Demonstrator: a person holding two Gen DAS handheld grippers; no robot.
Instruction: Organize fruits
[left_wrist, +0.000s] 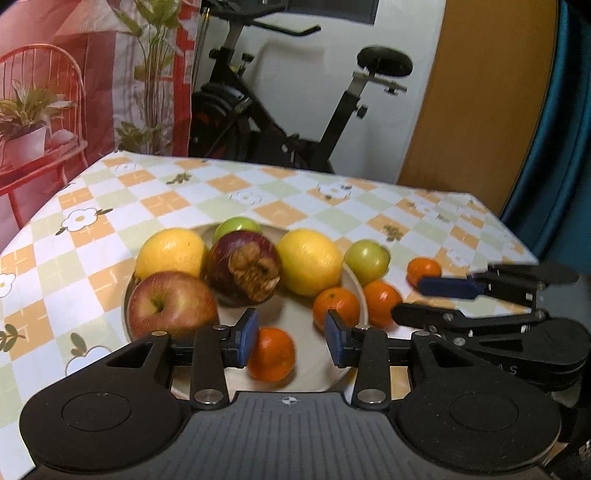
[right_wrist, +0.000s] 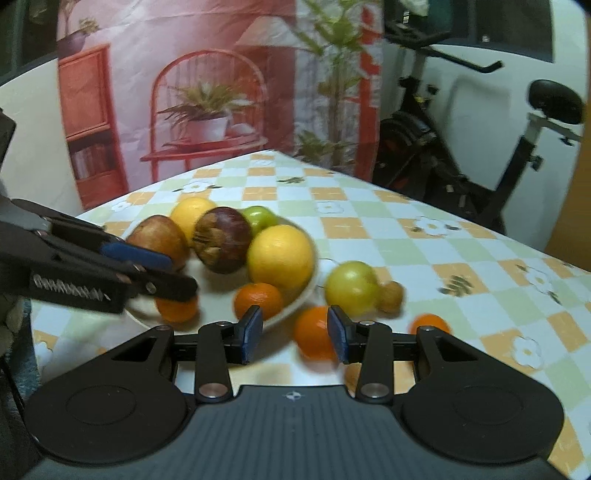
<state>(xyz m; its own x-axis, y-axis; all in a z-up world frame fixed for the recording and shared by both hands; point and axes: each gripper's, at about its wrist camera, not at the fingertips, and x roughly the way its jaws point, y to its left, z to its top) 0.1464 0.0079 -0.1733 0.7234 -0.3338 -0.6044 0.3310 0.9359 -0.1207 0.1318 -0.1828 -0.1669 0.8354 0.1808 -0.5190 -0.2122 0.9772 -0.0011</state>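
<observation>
A white plate (left_wrist: 306, 332) holds a red apple (left_wrist: 171, 306), two yellow citrus fruits, a dark mangosteen (left_wrist: 243, 271), a green fruit and two tangerines. My left gripper (left_wrist: 291, 341) is open over the plate's near side. One tangerine (left_wrist: 271, 354) lies by its left pad, clear of the right pad. My right gripper (right_wrist: 295, 334) is open just off the plate's rim (right_wrist: 295, 306). A tangerine (right_wrist: 314, 332) on the cloth sits against its right pad, with a gap to the left pad. Each gripper shows in the other's view: right gripper (left_wrist: 413, 299), left gripper (right_wrist: 181, 275).
On the checked tablecloth (right_wrist: 424, 251) right of the plate lie a green apple (right_wrist: 351, 288), a small brown fruit (right_wrist: 391, 295) and another tangerine (right_wrist: 430, 325). An exercise bike (left_wrist: 295, 122) stands behind the table's far edge, a printed curtain at the left.
</observation>
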